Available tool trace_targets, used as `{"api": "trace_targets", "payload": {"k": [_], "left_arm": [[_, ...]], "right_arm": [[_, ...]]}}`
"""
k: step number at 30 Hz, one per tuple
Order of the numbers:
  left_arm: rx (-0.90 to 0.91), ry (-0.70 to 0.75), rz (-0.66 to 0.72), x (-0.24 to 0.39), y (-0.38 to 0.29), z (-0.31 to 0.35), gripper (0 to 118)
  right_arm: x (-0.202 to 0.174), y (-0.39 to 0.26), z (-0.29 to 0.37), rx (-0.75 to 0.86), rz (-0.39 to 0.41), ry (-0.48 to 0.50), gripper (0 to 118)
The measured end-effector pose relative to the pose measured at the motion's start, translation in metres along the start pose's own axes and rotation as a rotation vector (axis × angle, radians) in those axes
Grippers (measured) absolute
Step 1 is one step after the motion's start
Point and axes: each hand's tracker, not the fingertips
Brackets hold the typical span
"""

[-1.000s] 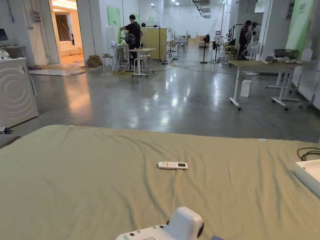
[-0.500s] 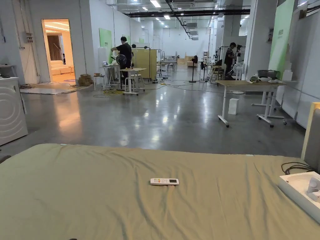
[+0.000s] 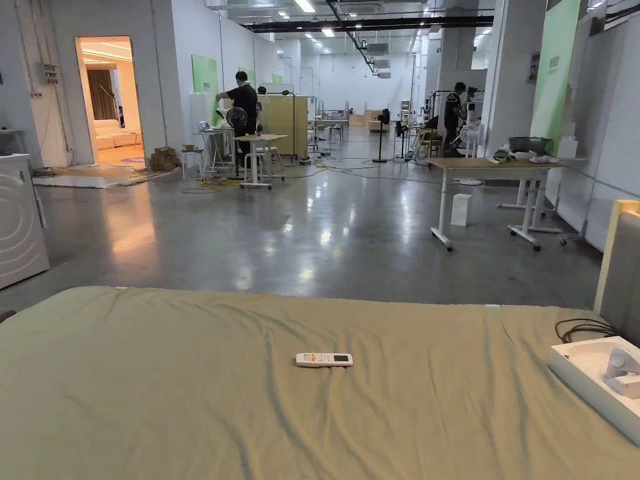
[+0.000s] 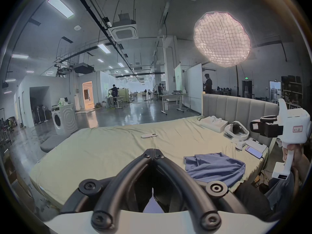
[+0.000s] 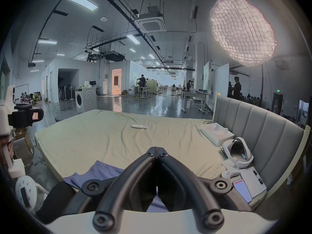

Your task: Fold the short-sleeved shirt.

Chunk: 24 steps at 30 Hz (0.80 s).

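Your blue shirt [image 4: 214, 167]: crumpled, near right bed edge | white remote [image 3: 324, 359]: mid-bed, far | left gripper [image 4: 153, 150], right gripper [image 5: 157, 149]: tips together, empty

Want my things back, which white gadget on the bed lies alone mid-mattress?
The remote; the headset and box sit by the headboard.

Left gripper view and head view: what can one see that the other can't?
The left gripper view alone takes in the blue shirt lying rumpled near the bed's front edge, the white headset by the headboard, the right gripper held up in a hand, and the left gripper, jaws together with nothing between them. The head view alone takes in a white box on the floor beside a table's leg. Both share the remote on the green sheet and the white tray.
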Motion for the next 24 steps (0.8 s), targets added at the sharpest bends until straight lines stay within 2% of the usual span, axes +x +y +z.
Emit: {"api": "trace_targets", "payload": {"k": [7, 13, 14, 15, 17, 21, 24], "left_arm": [[-0.083, 0.042, 0.015, -0.006, -0.002, -0.006, 1], [-0.156, 0.024, 0.083, -0.015, -0.018, -0.021, 3], [-0.165, 0.036, 0.089, -0.016, -0.022, -0.029, 16], [-0.179, 0.035, 0.096, -0.020, -0.025, -0.036, 39], [-0.241, 0.004, 0.147, -0.031, -0.034, -0.058, 94], [-0.400, -0.113, 0.265, -0.047, -0.058, -0.119, 96], [-0.515, -0.082, 0.298, -0.050, -0.087, -0.176, 96]], "right_arm": [[0.004, -0.005, 0.001, -0.017, -0.037, 0.004, 0], [0.004, -0.019, -0.004, -0.065, -0.067, 0.026, 0], [0.004, -0.021, -0.005, -0.073, -0.068, 0.026, 0], [0.005, -0.023, -0.006, -0.082, -0.068, 0.029, 0], [0.006, -0.027, -0.008, -0.100, -0.070, 0.036, 0], [0.009, -0.034, -0.010, -0.127, -0.072, 0.031, 0], [0.014, -0.041, -0.013, -0.157, -0.094, 0.020, 0]]}}
